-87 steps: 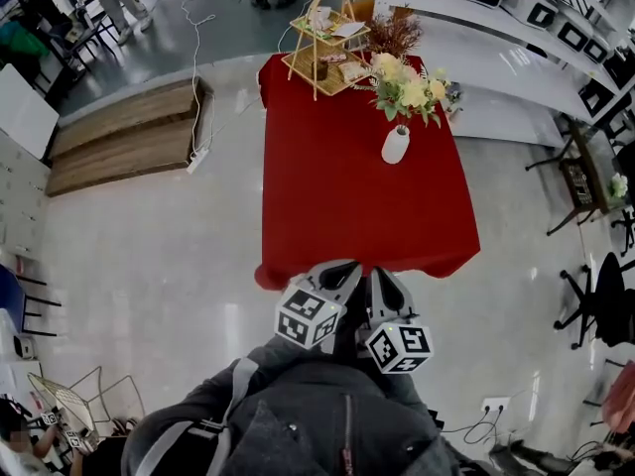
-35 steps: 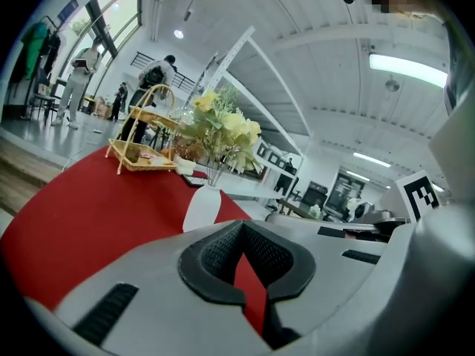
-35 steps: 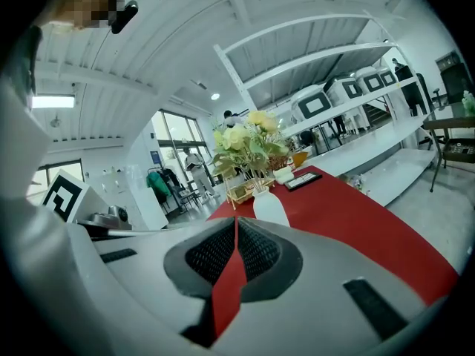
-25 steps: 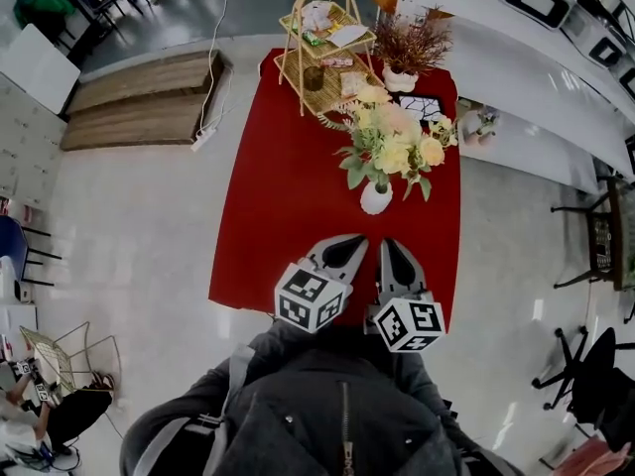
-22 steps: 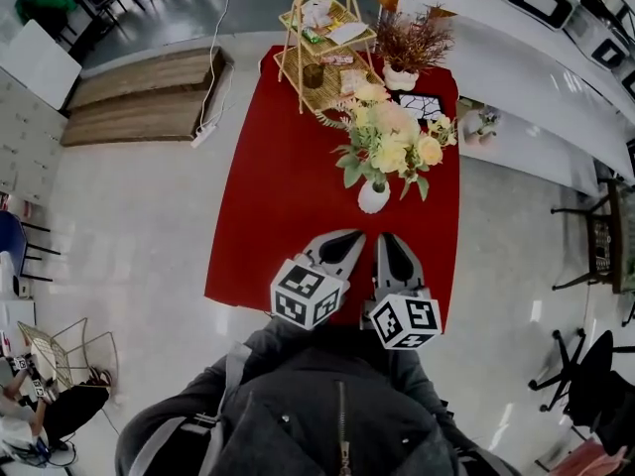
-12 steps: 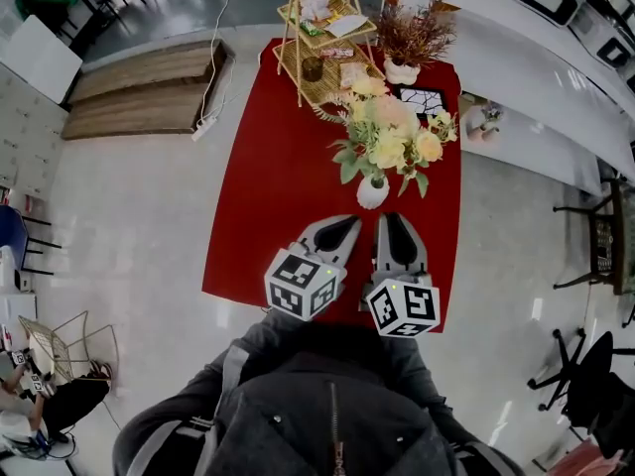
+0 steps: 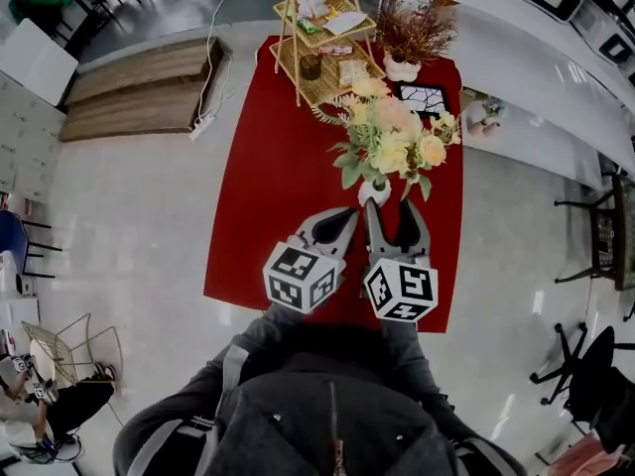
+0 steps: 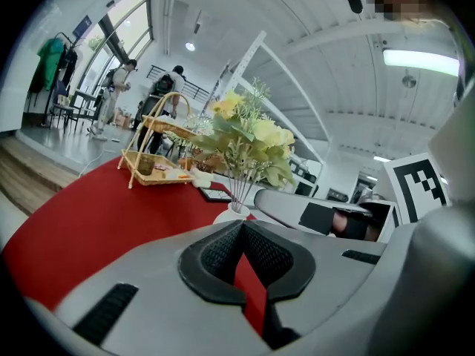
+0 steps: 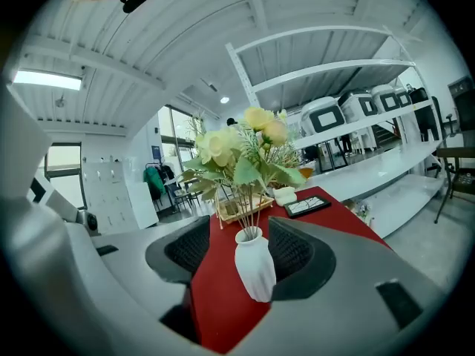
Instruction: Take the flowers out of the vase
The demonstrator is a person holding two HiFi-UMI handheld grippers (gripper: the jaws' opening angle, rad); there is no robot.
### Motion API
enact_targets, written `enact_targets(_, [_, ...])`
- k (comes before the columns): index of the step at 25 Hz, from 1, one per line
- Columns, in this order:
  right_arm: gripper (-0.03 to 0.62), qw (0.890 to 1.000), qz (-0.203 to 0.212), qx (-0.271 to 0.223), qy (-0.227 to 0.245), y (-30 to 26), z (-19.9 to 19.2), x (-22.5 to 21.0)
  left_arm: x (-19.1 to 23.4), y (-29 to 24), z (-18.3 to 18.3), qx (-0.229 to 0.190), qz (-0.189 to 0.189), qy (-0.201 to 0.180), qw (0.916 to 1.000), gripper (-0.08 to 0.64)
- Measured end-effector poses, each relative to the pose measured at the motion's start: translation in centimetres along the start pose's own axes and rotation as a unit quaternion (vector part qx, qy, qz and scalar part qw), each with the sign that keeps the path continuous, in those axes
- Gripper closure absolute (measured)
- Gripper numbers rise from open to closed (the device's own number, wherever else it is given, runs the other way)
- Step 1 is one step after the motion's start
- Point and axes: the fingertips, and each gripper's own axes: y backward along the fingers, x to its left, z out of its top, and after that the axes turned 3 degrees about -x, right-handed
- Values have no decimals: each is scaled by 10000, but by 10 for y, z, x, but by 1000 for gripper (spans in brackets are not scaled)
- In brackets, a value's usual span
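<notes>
Flowers (image 9: 237, 150), pale yellow and peach with green leaves, stand with their stems in a small white vase (image 9: 254, 269) on a table under a red cloth (image 7: 288, 186). A person seen from above holds two grey claws side by side over the near end of that table. The right gripper (image 7: 393, 211) has just been opening its jaws and they now stand wide apart. The vase sits straight ahead of it, framed in the gap between the two jaws, with neither pad touching it. In the head view, the vase lies just past the jaw tips and nearer this claw's left jaw. The blooms spread above and beyond the claw. The left gripper (image 7: 349, 216) is closed, its tips meeting with nothing held; only a sliver of red cloth shows through its pads. From this claw the vase is ahead and to the right. Further beyond both claws, at the far end of the table, are a wicker stand (image 7: 317, 38) and a pot of dried reddish plants (image 7: 412, 38).
</notes>
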Motion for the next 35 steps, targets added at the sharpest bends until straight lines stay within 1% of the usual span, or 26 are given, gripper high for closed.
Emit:
enact_targets(5, [387, 9998, 1, 46, 185, -10, -2, 1, 6, -4, 3, -33, 19, 140, 9999, 552])
enact_targets(14, [387, 9991, -82, 169, 382, -29, -10, -5, 17, -14, 2, 23, 71, 253, 9997, 552])
enact_targets(29, [387, 9982, 81, 166, 563, -51, -10, -4, 28, -24, -3, 27, 268, 361, 9990, 552])
enact_targets(35, [387, 9976, 49, 145, 679, -59, -7, -4, 27, -21, -6, 58, 294, 361, 9989, 552])
